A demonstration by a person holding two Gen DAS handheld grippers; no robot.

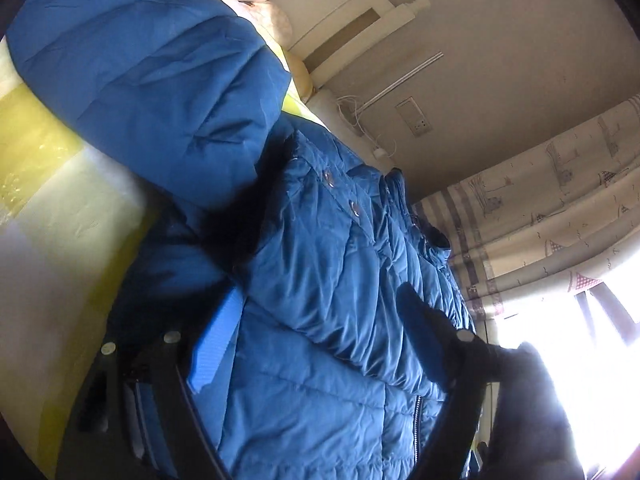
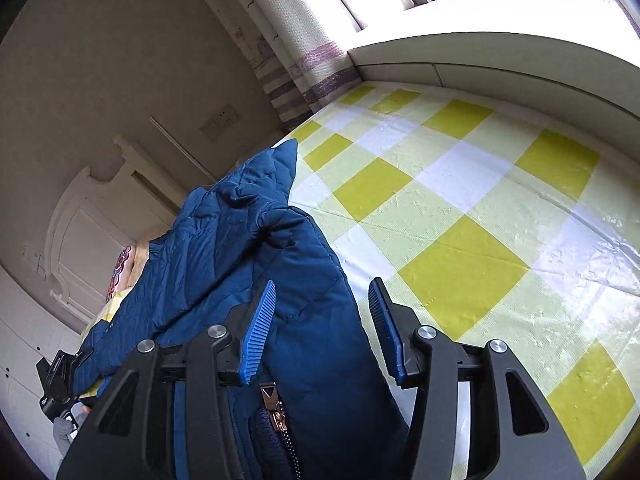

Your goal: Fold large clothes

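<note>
Clearly the blue puffer jacket (image 2: 224, 264) lies on the checked bed (image 2: 460, 208) for folding. The right hand-held gripper (image 2: 322, 332) straddles its zipped edge, jaws half-open, not pinching; the left hand-held gripper (image 1: 316, 340) gapes above the quilted front, empty.

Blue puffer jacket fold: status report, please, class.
Left gripper open over blue puffer jacket. Right gripper open, jacket edge between its jaws. Jacket on checked bed cover. Nothing in the way.
</note>
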